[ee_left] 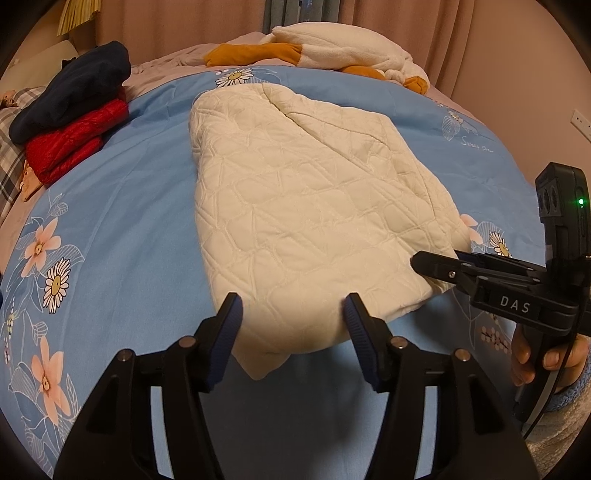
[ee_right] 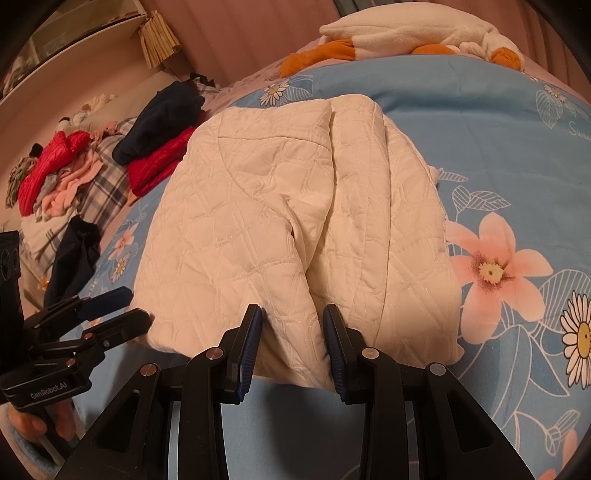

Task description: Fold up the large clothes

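Straddling the near hem of the cream quilted jacket (ee_right: 295,221), the right claw (ee_right: 291,343) looks clenched on a fold of it, while the left claw (ee_left: 291,325) stands released over the neighbouring corner. The jacket lies folded on the blue floral bedspread (ee_left: 129,221), its long axis running straight away from both claws.

I'm looking at a home bedroom. Bed with a blue floral duvet (ee_left: 129,229), curtains (ee_left: 184,22) along the far wall, a plush toy (ee_left: 332,44) at the head. Loose clothes pile (ee_right: 59,177) on a plaid sheet (ee_right: 99,195), shelf (ee_right: 74,40) in the corner.
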The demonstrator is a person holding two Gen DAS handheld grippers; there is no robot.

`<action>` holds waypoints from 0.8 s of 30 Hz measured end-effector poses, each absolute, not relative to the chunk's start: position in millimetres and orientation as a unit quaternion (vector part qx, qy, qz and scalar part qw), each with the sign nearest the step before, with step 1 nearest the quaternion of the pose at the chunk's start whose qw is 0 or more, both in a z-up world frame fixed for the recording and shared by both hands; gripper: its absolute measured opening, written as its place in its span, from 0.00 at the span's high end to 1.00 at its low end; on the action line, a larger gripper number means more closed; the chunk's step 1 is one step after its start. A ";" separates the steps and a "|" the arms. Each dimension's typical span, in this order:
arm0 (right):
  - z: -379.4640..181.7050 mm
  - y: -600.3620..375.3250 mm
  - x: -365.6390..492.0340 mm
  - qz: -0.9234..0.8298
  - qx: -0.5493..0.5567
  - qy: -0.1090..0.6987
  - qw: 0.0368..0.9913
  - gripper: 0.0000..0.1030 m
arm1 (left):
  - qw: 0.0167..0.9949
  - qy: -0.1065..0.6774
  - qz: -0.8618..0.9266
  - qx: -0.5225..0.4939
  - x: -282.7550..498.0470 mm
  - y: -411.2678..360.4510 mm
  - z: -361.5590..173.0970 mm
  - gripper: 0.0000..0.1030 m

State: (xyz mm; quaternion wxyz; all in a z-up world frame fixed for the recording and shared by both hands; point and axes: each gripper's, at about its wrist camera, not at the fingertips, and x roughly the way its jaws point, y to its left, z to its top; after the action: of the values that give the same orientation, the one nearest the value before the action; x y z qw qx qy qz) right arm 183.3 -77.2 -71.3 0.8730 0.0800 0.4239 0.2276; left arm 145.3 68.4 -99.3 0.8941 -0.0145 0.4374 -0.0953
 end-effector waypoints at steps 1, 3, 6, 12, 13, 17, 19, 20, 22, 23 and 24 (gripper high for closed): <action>-71.3 -77.3 183.3 0.228 0.080 0.424 0.873 0.67 | 0.894 0.439 -0.096 -0.015 144.7 68.9 -99.6 0.41; -70.9 -77.4 182.9 0.228 0.080 0.424 0.873 0.67 | 0.893 0.439 -0.095 -0.015 142.3 69.9 -99.7 0.40; -70.7 -77.7 180.9 0.226 0.077 0.425 0.873 0.67 | 0.892 0.441 -0.094 -0.011 140.7 70.8 -100.1 0.39; -69.5 -77.1 177.6 0.221 0.075 0.427 0.874 0.67 | 0.891 0.444 -0.093 -0.012 140.2 71.3 -99.2 0.40; -69.1 -77.0 176.1 0.220 0.076 0.427 0.874 0.67 | 0.891 0.444 -0.092 -0.011 139.2 71.0 -98.9 0.40; -67.1 -78.1 174.0 0.221 0.074 0.427 0.874 0.67 | 0.891 0.445 -0.092 -0.003 133.0 69.5 -97.4 0.40; -66.5 -78.5 171.4 0.221 0.071 0.429 0.873 0.67 | 0.890 0.448 -0.092 -0.001 131.3 69.4 -97.9 0.40; -66.3 -79.5 171.3 0.220 0.071 0.429 0.873 0.67 | 0.889 0.450 -0.091 -0.002 130.5 69.8 -98.3 0.40; -65.2 -80.0 168.8 0.218 0.073 0.429 0.873 0.67 | 0.887 0.454 -0.088 -0.004 129.3 70.7 -98.5 0.40; -64.5 -80.1 167.9 0.217 0.074 0.430 0.874 0.67 | 0.886 0.455 -0.087 -0.006 128.2 71.3 -98.3 0.40; -63.7 -80.6 166.9 0.216 0.075 0.430 0.874 0.67 | 0.886 0.456 -0.088 -0.008 126.4 72.2 -97.2 0.40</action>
State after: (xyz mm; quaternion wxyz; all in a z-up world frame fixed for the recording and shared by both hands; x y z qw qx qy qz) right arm 166.9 -80.6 -63.7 0.8736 0.0751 0.4297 0.2156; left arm 126.4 72.2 -97.2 0.8857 -0.0081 0.4559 -0.0877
